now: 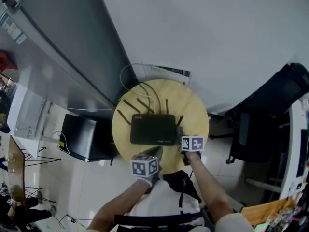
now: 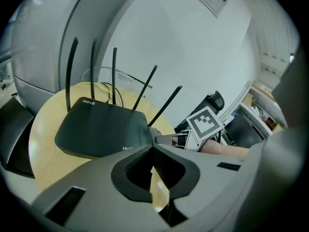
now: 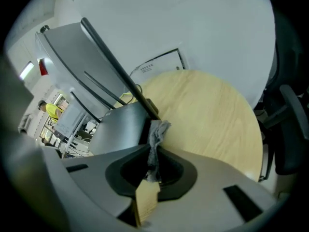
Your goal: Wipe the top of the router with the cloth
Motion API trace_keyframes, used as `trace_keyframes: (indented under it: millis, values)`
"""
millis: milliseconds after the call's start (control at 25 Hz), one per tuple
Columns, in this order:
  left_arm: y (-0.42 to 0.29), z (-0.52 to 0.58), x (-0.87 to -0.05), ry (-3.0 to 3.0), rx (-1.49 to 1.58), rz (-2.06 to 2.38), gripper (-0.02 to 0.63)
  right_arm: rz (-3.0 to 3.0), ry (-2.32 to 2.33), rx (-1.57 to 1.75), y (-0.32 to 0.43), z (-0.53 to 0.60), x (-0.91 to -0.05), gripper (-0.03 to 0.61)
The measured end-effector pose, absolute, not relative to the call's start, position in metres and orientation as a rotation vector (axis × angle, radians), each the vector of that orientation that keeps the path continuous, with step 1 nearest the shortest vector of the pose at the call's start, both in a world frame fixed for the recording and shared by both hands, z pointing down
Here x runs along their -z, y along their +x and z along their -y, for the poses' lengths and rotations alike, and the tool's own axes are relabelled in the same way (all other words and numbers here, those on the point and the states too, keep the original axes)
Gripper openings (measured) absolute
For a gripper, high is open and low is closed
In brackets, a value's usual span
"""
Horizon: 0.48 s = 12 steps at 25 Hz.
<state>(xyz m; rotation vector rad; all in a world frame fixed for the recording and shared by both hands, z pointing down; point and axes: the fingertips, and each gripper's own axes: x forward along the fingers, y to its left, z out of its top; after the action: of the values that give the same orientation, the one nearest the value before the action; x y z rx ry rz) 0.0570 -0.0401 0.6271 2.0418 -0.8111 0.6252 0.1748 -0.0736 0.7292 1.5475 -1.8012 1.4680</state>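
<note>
A round wooden table stands against a white wall. Nearest the person, the left gripper hovers by the front edge of the black router, jaws pressed together on nothing. The right gripper pinches a grey cloth at the router's right edge. Farther back, its antennas spread out.

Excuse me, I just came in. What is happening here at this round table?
A person holds a gripper in each hand over a black router that lies on a round wooden table. The right gripper is shut on a small grey cloth and holds it at the router's right edge, beside an antenna base. The left gripper is shut and empty, near the router's front edge.
</note>
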Motion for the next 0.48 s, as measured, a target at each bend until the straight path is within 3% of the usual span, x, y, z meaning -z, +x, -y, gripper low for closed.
trace_keyframes:
  millis: [480]
  values:
    - [0.042,0.042,-0.632,2.042,-0.64,0.796,-0.002,1.987,1.468,-1.466,0.154,0.053,-0.723,0.048]
